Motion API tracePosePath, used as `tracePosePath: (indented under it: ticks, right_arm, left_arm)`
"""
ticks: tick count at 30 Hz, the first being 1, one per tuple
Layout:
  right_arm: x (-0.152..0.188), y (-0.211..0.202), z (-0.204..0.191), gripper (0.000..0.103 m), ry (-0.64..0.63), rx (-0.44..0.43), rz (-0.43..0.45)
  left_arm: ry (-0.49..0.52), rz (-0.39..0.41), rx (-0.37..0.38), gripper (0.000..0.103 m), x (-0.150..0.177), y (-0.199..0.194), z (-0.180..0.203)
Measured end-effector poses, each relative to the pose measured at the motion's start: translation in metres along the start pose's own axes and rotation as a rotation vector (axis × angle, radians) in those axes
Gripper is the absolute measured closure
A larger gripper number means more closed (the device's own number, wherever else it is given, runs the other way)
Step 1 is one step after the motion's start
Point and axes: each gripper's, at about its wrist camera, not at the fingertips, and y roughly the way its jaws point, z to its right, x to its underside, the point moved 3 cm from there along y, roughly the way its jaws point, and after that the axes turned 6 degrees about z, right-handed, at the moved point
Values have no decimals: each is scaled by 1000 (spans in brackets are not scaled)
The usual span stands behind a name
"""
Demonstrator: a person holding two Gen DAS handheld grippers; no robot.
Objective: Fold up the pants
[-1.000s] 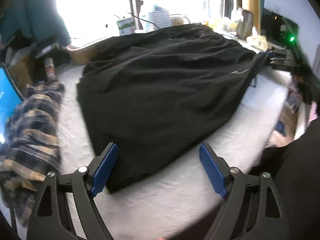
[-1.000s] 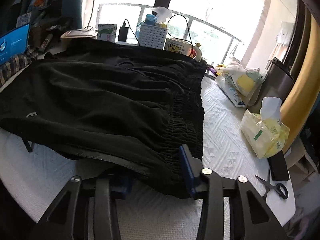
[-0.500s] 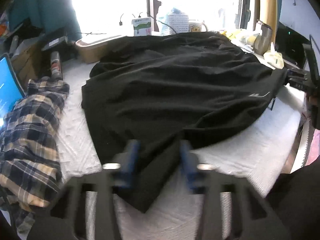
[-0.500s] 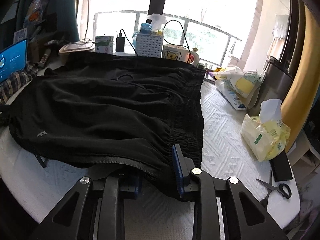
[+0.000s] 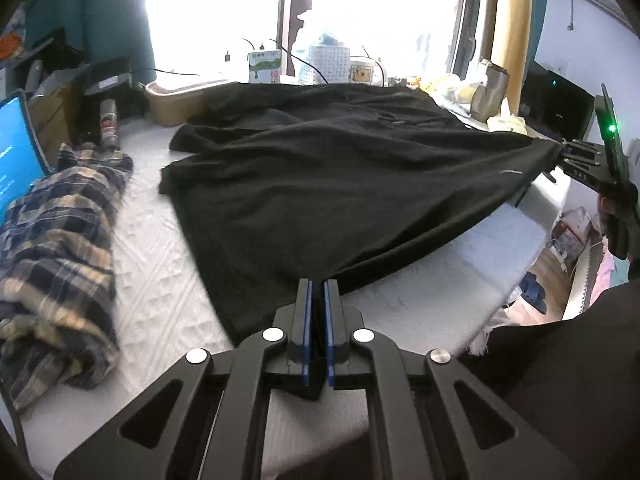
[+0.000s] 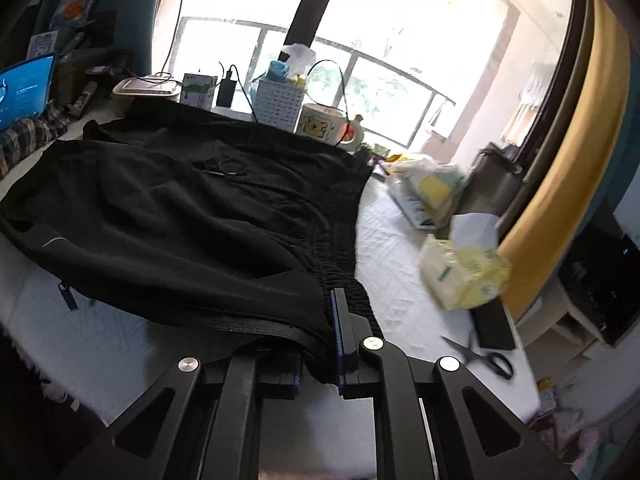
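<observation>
A bright window and a cluttered sill lie behind a white quilted bed (image 5: 152,304), on which the black pants (image 5: 340,184) are spread.

In the left wrist view, the pants cover the middle of the bed, with a plaid shirt (image 5: 60,264) left of the pants and a laptop (image 5: 16,148) beyond the shirt. The left gripper (image 5: 316,292) is seen clenched on the near hem of the pants, its blue pads almost together with a thin fold of cloth between them. At the right edge of the pants, the right gripper (image 5: 576,160) is seen pulling a corner taut.

In the right wrist view, the gathered waistband runs along the right side of the pants (image 6: 180,208). The right gripper (image 6: 320,344) is closed on the near waistband corner, a thick bunch of cloth being held between the jaws, so they stand slightly apart. Right of the pants, a tissue pack (image 6: 464,272) and scissors (image 6: 484,356) lie on the bed.

The cloth is judged light, soft and limp; it will sag and crease where unsupported. Hems and waistband corners are judged the best places to be gripped, since both layers can be caught there.
</observation>
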Motion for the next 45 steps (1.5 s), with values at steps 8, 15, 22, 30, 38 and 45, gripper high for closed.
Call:
tracePosePath:
  ticks: [8,15,22,30,38,45]
  right_arm:
    - [31,-26,-2,92,8,-18,-54]
    - [52,-5,-19,89,0,-110,-138]
    - [42,-30,-7,0,64,-283,-115]
    - [5,-21,23,0,119,-208,-73]
    - [-40,66,44,0,205,-165,-99]
    - [-65,124,22,0,131,-212,-159]
  left_arm:
    - [-13,-11,-7,100,4,-14,-7]
    - [-73,-22,-45,99,-32,-1,-41]
    - [-30,-5,-65,57,-70,14,-62]
    - [-49,-19,-54,56,-113,67,-84]
    - [-39,-106,-93,40,-151,142,-115]
    - [-101,-224,-128,36,-151,194,-143]
